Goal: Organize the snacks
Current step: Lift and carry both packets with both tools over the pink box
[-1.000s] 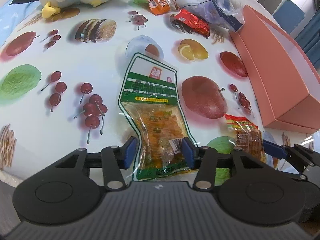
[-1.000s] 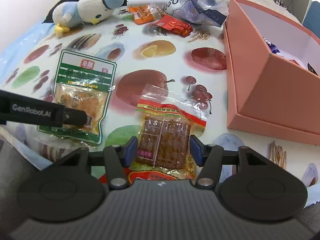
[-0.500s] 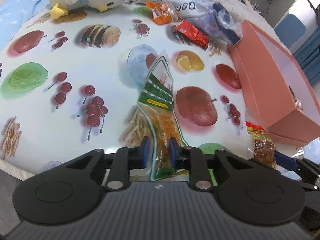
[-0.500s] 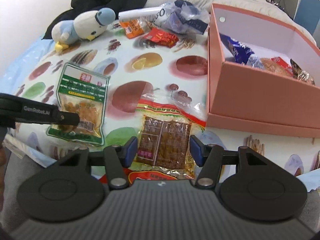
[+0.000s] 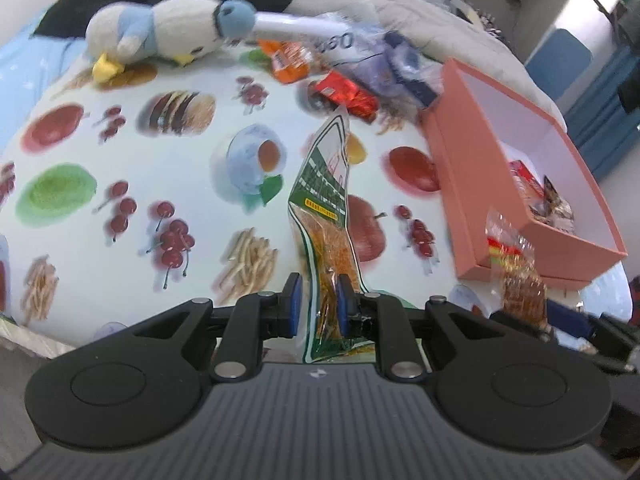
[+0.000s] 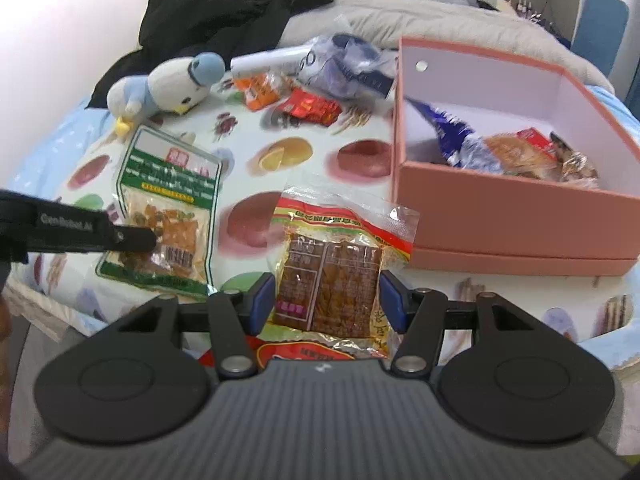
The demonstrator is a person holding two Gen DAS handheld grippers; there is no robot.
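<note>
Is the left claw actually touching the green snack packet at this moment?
Touching. The left wrist view shows the left claw with both blue pads pressed against the green snack packet, which stands edge-on between them and is pinched near its lower end.

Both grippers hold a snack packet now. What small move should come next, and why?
Probably carry the red-edged packet forward and right, over the pink box. The right gripper already holds it off the table, and the box stands open just ahead with snacks inside. The left gripper, shut on the green packet, can follow.
</note>
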